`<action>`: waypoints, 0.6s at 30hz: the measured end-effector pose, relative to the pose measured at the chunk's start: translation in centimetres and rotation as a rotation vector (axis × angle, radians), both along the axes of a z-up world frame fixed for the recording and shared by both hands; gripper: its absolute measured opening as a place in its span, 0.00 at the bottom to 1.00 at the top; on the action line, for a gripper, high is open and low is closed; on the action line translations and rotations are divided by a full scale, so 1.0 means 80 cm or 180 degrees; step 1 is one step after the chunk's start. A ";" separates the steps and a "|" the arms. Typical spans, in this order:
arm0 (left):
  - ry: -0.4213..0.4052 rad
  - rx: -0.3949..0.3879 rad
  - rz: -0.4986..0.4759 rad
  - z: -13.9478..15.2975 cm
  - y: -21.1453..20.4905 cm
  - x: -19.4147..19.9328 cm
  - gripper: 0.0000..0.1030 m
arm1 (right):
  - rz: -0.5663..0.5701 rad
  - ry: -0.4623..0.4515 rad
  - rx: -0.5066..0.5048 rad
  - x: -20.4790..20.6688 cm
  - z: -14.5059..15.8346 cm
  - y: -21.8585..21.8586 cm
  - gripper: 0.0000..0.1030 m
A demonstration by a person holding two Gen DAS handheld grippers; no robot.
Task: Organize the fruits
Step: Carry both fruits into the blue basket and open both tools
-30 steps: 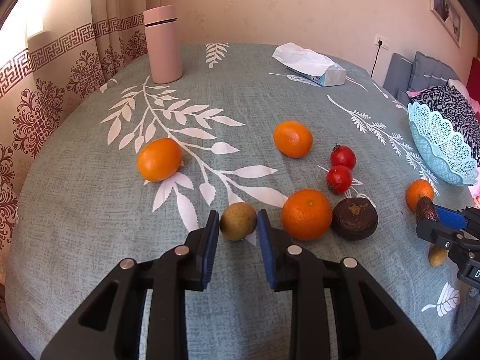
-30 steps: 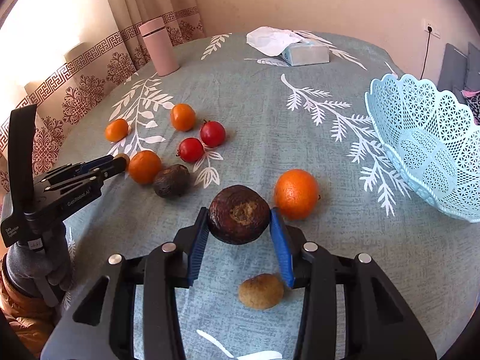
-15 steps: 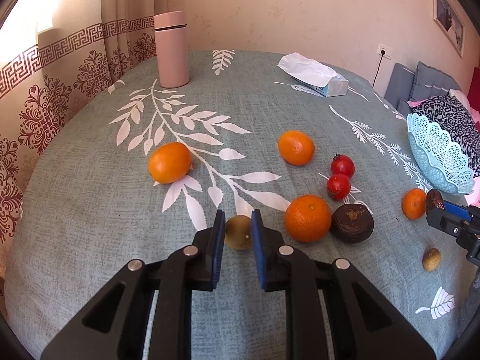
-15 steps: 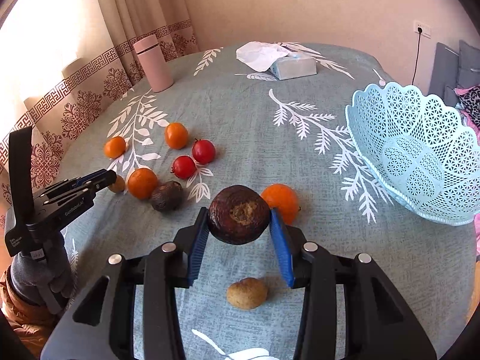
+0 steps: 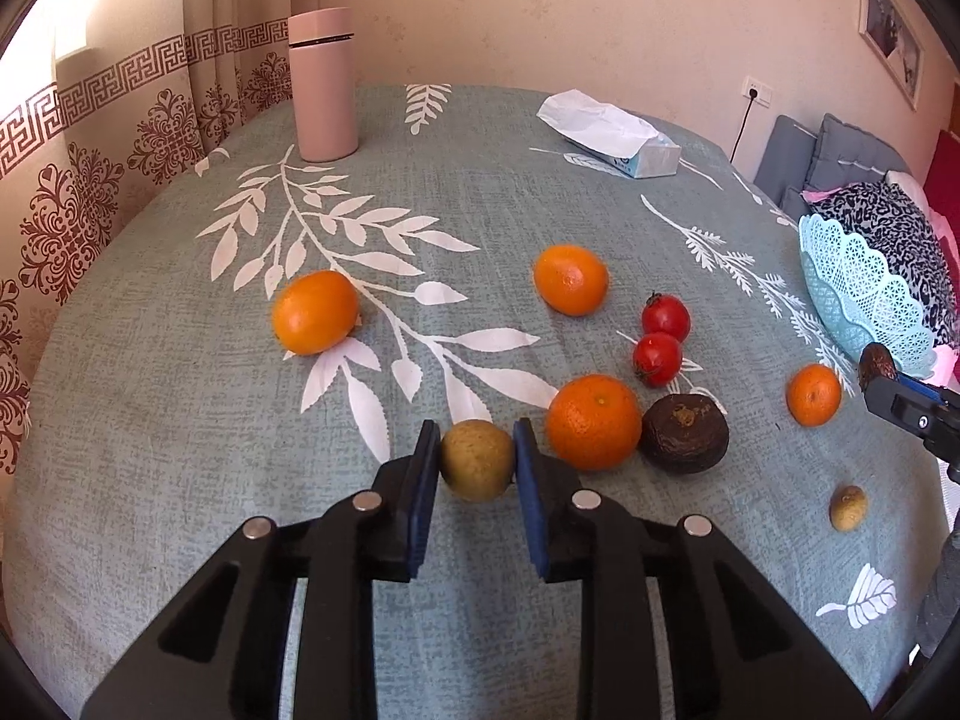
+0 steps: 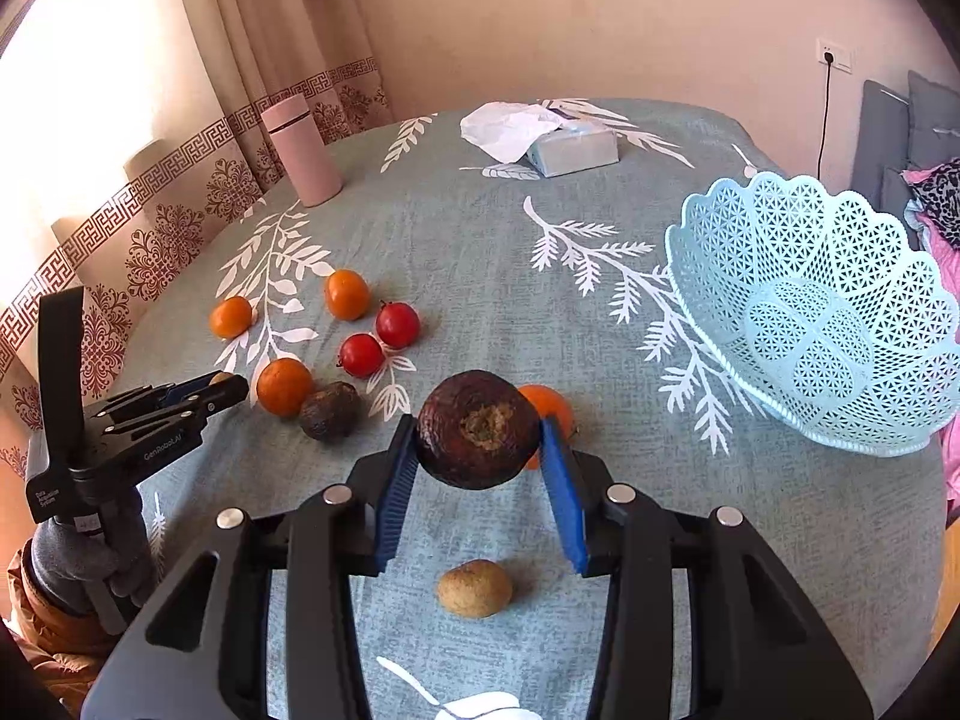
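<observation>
Brown fruit [image 6: 478,429] clamped in right gripper [image 6: 478,450], basket [image 6: 708,276] well apart

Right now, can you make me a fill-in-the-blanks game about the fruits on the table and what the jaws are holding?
1. The left gripper is shut on a small ____-coloured fruit.
2. The right gripper holds a dark brown fruit in the air, and behind it hides an ____.
3. The light blue basket has ____ fruits inside.
4. Two red fruits lie close together; their number is ____.

Missing words: tan; orange; no; two
</observation>
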State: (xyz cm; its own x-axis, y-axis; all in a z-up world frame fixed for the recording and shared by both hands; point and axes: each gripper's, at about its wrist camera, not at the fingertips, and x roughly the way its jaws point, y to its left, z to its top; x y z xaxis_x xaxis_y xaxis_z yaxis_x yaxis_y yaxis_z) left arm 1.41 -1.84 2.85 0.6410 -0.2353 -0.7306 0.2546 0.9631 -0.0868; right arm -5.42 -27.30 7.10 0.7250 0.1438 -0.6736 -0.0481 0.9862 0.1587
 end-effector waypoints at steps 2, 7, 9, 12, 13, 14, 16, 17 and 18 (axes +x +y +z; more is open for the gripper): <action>-0.0049 -0.0051 -0.0008 0.013 -0.002 -0.004 0.24 | -0.0147 -0.0125 -0.0039 -0.005 0.015 -0.017 0.41; -0.0226 -0.0068 -0.0241 0.049 -0.035 -0.013 0.24 | -0.0679 -0.0351 -0.0168 -0.015 0.038 -0.076 0.41; -0.0263 -0.0060 -0.0360 0.059 -0.056 -0.014 0.24 | -0.0861 -0.0361 -0.0229 -0.015 0.038 -0.099 0.41; -0.0214 -0.0093 -0.0567 0.067 -0.090 -0.009 0.24 | -0.1096 -0.0362 -0.0397 -0.010 0.032 -0.123 0.41; -0.0177 -0.0116 -0.0640 0.068 -0.103 -0.007 0.24 | -0.1119 -0.0346 -0.0398 -0.008 0.028 -0.129 0.41; -0.0143 -0.0135 -0.0711 0.069 -0.115 -0.005 0.24 | -0.1124 -0.0318 -0.0370 -0.006 0.024 -0.135 0.42; -0.0118 -0.0138 -0.0843 0.072 -0.142 -0.002 0.24 | -0.1151 -0.0288 -0.0307 -0.005 0.018 -0.144 0.46; -0.0121 -0.0123 -0.0902 0.072 -0.155 -0.001 0.24 | -0.1159 -0.0289 -0.0295 -0.005 0.017 -0.146 0.49; -0.0131 -0.0118 -0.0966 0.073 -0.169 0.000 0.24 | -0.1182 -0.0308 -0.0300 -0.007 0.016 -0.149 0.52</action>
